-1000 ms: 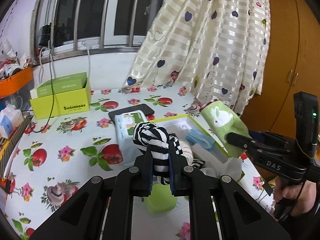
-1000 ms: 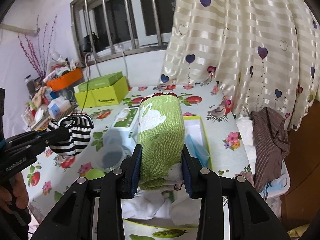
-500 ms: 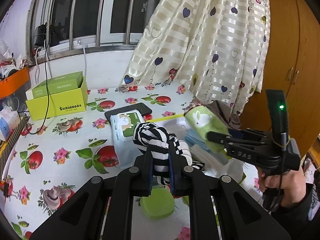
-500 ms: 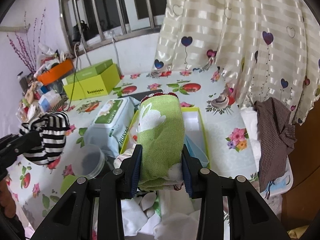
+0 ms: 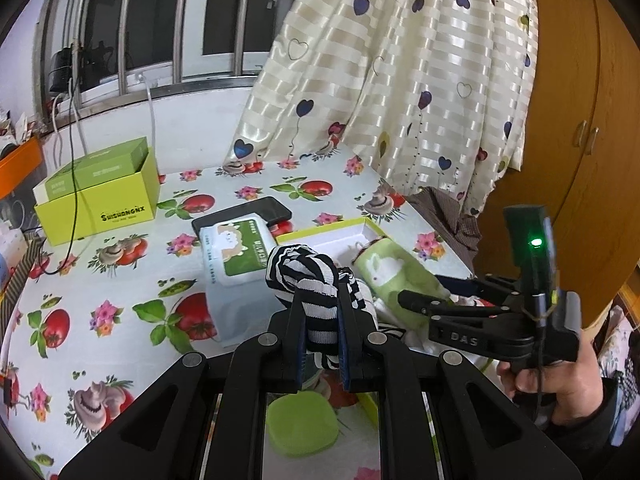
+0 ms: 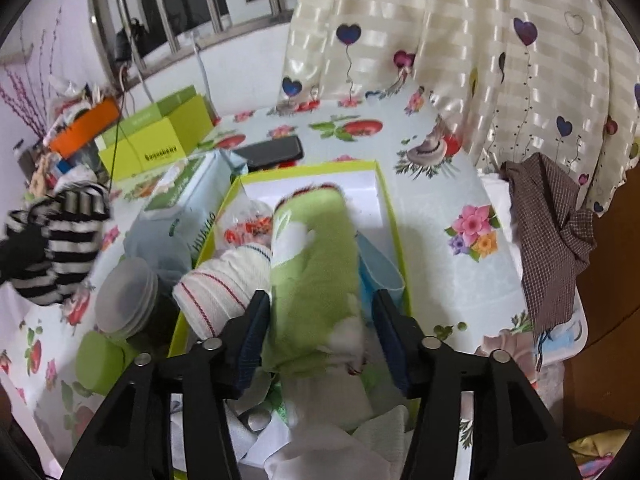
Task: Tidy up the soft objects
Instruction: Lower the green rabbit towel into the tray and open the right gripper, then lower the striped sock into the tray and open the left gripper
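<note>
Setting: counter (image 5: 120, 276) covered in a cloth printed with tomatoes, mushrooms and flowers, under a barred window and a cream striped curtain (image 5: 400, 80) with hearts.
Left gripper (image 5: 322, 330): jaws narrow, clamped on a black-and-white striped sock (image 5: 306, 276), held above the counter near a pack of wet wipes (image 5: 236, 252).
Right gripper (image 6: 318, 334): jaws parted, standing a little off each side of a green sock with a white rabbit (image 6: 316, 264); contact cannot be told.
Green sock: lies lengthwise inside the yellow-green box (image 6: 394, 236), beside a white sock with red stripes (image 6: 218, 288) and a light blue cloth (image 6: 380, 268).
Box surroundings: dark phone (image 6: 272, 152) behind it, wipes pack to its left.
Further back: lime carton (image 5: 100, 196) near the wall.
Counter edge: brown checked cloth (image 6: 552, 232) draped at the right.
</note>
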`<state>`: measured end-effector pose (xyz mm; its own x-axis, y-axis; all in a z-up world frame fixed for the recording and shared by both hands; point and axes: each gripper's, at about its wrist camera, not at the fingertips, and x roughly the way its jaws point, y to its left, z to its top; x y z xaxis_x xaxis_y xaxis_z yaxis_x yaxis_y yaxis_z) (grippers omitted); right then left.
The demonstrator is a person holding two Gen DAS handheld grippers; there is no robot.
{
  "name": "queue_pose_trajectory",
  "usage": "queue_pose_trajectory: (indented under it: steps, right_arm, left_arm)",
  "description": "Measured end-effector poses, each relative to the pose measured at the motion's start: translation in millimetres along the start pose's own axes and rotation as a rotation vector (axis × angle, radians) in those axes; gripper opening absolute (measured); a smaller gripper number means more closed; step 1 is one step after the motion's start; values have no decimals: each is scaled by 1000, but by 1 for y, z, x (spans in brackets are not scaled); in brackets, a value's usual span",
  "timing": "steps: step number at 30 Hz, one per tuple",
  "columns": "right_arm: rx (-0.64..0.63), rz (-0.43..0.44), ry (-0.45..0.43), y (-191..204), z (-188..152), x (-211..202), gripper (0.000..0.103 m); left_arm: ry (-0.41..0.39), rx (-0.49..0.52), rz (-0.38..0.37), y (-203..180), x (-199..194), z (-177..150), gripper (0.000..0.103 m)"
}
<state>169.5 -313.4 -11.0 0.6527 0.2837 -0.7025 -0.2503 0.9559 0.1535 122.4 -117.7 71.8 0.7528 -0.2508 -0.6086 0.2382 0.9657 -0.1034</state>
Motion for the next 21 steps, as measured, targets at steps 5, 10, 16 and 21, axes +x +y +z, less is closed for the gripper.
queue_pose_trajectory:
  steps: [5,10,16,21]
  right_arm:
    - [13,12,-71,-6,0,-23,57]
    - [28,12,-103,-15,-2,-36,57]
    - [48,8,-120,-25,-6,-44,57]
    - [60,11,-126,-31,-10,-47,57]
  left_arm:
    - [19,3,-12,-7,13,5,13]
    - [47,24,-49,-23,28,4,13]
    - [84,55,-96,-42,44,2,13]
    - [139,72,-146,-55,61,-6,13]
